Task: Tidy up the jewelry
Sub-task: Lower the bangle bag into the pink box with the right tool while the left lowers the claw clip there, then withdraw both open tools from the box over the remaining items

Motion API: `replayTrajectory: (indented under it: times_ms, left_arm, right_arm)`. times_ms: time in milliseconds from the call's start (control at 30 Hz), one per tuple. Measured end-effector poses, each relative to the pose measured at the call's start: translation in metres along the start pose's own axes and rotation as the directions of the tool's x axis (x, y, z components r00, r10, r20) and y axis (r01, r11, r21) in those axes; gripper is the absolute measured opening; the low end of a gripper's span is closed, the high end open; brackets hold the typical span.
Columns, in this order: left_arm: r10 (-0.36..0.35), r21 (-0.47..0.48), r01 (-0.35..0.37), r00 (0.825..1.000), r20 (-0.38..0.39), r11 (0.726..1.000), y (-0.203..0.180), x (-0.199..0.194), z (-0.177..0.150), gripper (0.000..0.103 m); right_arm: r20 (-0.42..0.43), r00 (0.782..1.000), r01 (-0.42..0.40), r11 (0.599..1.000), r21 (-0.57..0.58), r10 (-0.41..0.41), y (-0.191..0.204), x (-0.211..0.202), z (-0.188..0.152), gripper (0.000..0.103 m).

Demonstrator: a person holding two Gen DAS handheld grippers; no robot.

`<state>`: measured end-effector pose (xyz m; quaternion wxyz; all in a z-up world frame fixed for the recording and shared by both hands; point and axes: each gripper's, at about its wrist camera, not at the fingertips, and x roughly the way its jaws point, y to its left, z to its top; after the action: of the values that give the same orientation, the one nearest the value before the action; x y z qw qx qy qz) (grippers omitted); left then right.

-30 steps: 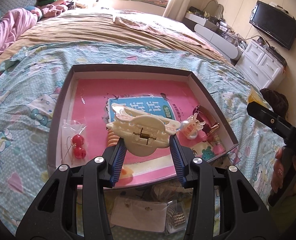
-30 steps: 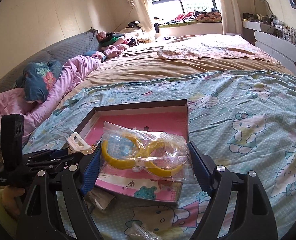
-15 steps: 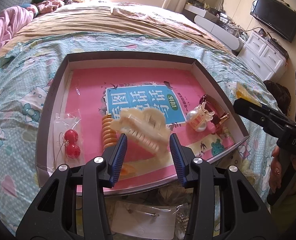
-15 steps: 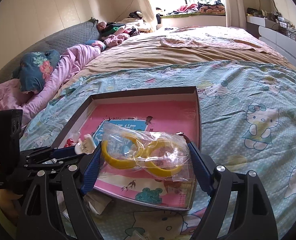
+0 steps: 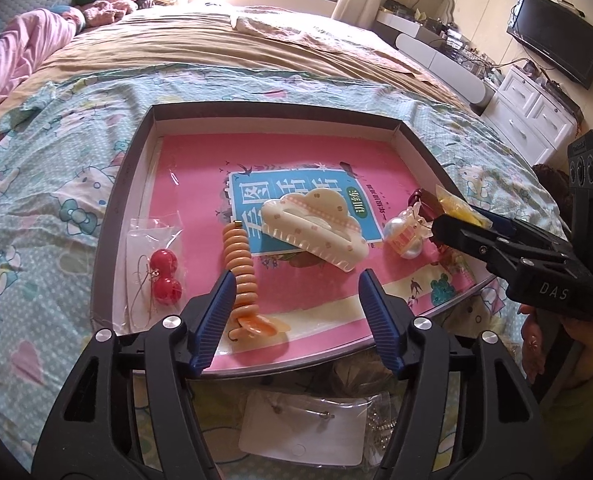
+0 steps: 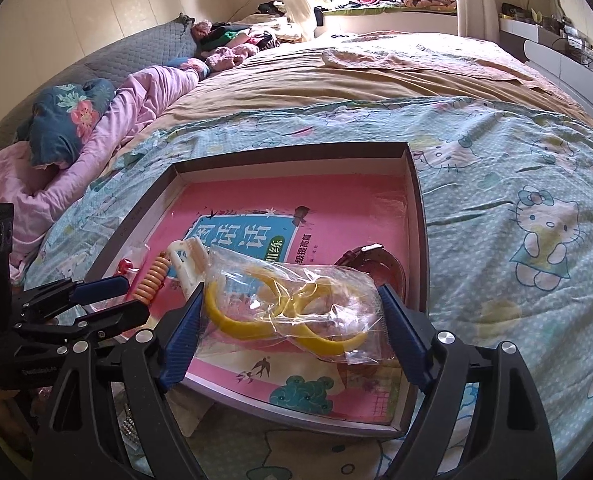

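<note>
Jewelry lies in a shallow grey tray (image 5: 108,240) lined with a pink book cover, set on my bed's cartoon-cat sheet (image 5: 36,200). Around it are a tan blanket (image 5: 216,48), pink bedding at ten o'clock, and a wall television (image 5: 556,36) with white drawers at two o'clock.

My left gripper (image 5: 294,316) is opening, its jaws standing apart with nothing pressed between them; the cream cloud-shaped hair claw (image 5: 316,232) rests in the tray at twelve o'clock from them, clear of both pads. An orange coil hair tie (image 5: 242,268) runs beside the left pad, and bagged red bead earrings (image 5: 164,276) lie at nine o'clock.

My right gripper (image 6: 292,320) is also opening, wide, with a clear bag of yellow hoops (image 6: 288,308) between its pads above the tray's near right corner; whether the pads press it I cannot tell.
</note>
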<state>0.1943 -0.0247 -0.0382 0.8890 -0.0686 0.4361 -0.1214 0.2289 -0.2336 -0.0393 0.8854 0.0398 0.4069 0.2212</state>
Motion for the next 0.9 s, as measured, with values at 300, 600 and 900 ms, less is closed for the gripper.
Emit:
replayTrajectory:
  times_ms: [300, 600, 900]
  left_arm:
    - [0.001, -0.017, -0.001, 1.000, 0.022, 1.000, 0.003, -0.011, 0.001, 0.065]
    - [0.002, -0.025, -0.001, 0.999, 0.044, 1.000, 0.002, -0.021, 0.001, 0.077]
    - [-0.005, -0.033, 0.007, 0.998, 0.067, 0.999, -0.001, -0.037, 0.001, 0.092]
  right_arm:
    - [0.001, 1.000, -0.017, 1.000, 0.004, 0.017, 0.003, -0.009, -0.007, 0.086]
    - [0.038, 0.999, -0.022, 0.999, 0.022, 0.022, 0.001, -0.031, -0.009, 0.092]
    - [0.086, 0.996, -0.017, 1.000, 0.022, 0.015, 0.003, -0.056, -0.006, 0.097]
